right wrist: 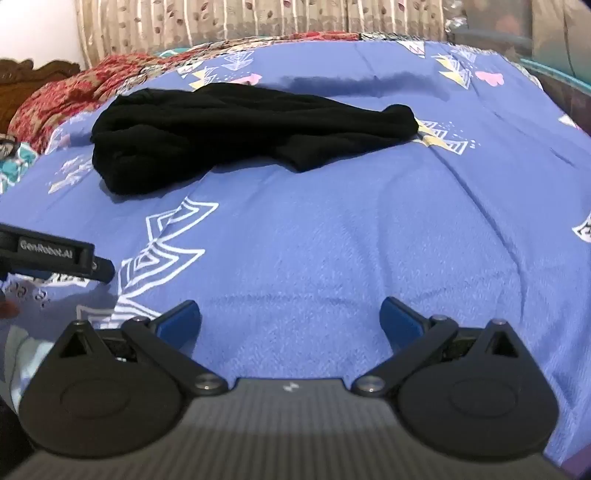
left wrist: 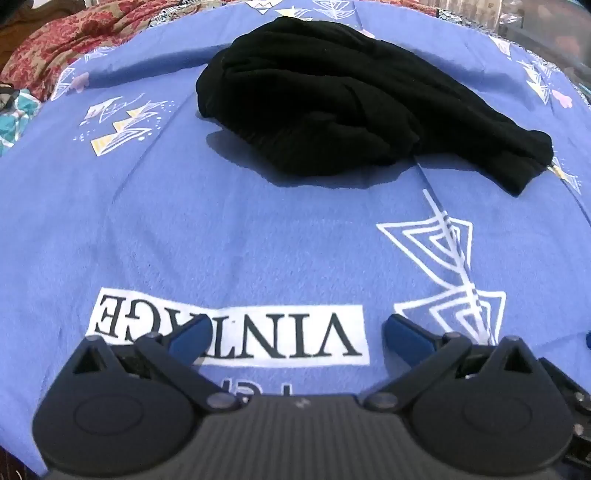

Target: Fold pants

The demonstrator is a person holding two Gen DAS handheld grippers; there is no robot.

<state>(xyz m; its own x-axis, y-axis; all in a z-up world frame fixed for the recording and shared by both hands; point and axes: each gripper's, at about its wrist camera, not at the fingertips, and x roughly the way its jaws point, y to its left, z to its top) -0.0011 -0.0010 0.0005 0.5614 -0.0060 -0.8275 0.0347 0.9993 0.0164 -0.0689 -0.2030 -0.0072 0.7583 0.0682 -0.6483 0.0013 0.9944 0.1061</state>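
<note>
Black pants (left wrist: 332,110) lie in a crumpled heap on the blue patterned bedsheet (left wrist: 258,229), far from both grippers. They also show in the right wrist view (right wrist: 229,133), up and to the left. My left gripper (left wrist: 297,338) is open and empty, low over the sheet above a white "VINTAGE" print (left wrist: 229,334). My right gripper (right wrist: 290,319) is open and empty over bare blue sheet (right wrist: 332,236). The left gripper's side (right wrist: 55,254) shows at the left edge of the right wrist view.
A red floral blanket (left wrist: 55,40) lies bunched at the far left of the bed, also in the right wrist view (right wrist: 62,92). A striped curtain (right wrist: 258,18) hangs behind the bed. The bed's right edge (right wrist: 554,85) drops off at the far right.
</note>
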